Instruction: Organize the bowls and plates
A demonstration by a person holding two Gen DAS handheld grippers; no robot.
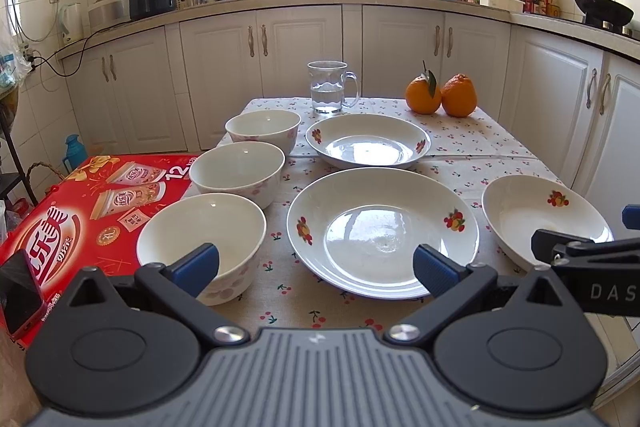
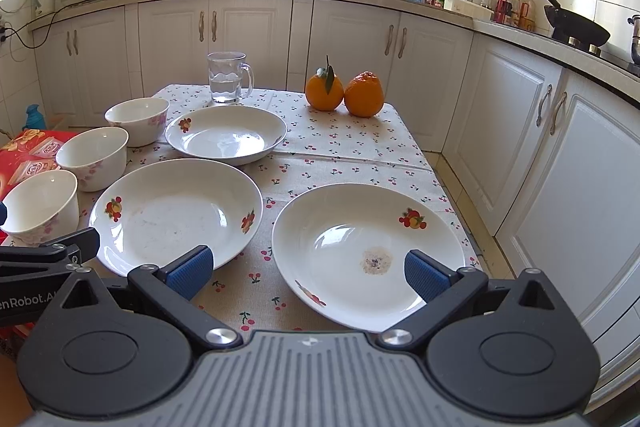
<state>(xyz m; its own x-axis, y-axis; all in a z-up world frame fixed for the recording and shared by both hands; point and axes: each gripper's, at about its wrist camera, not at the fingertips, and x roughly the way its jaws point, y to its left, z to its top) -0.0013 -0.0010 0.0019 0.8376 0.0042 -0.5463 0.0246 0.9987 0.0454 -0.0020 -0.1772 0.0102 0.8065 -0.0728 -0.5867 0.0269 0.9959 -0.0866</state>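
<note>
Three white fruit-print plates lie on the cherry tablecloth: a far plate (image 1: 368, 141) (image 2: 226, 135), a middle plate (image 1: 382, 233) (image 2: 176, 211) and a near right plate (image 1: 536, 215) (image 2: 368, 251). Three white bowls stand in a line on the left: near bowl (image 1: 202, 243) (image 2: 40, 207), middle bowl (image 1: 237, 171) (image 2: 93, 158), far bowl (image 1: 263, 129) (image 2: 137, 119). My left gripper (image 1: 316, 267) is open and empty, above the near table edge between near bowl and middle plate. My right gripper (image 2: 308, 271) is open and empty, over the near right plate's left part.
A glass mug of water (image 1: 330, 87) (image 2: 228, 77) and two oranges (image 1: 440, 95) (image 2: 344, 93) stand at the table's far end. A red carton (image 1: 80, 211) with a phone (image 1: 18, 295) on it sits left of the table. Kitchen cabinets stand behind and to the right.
</note>
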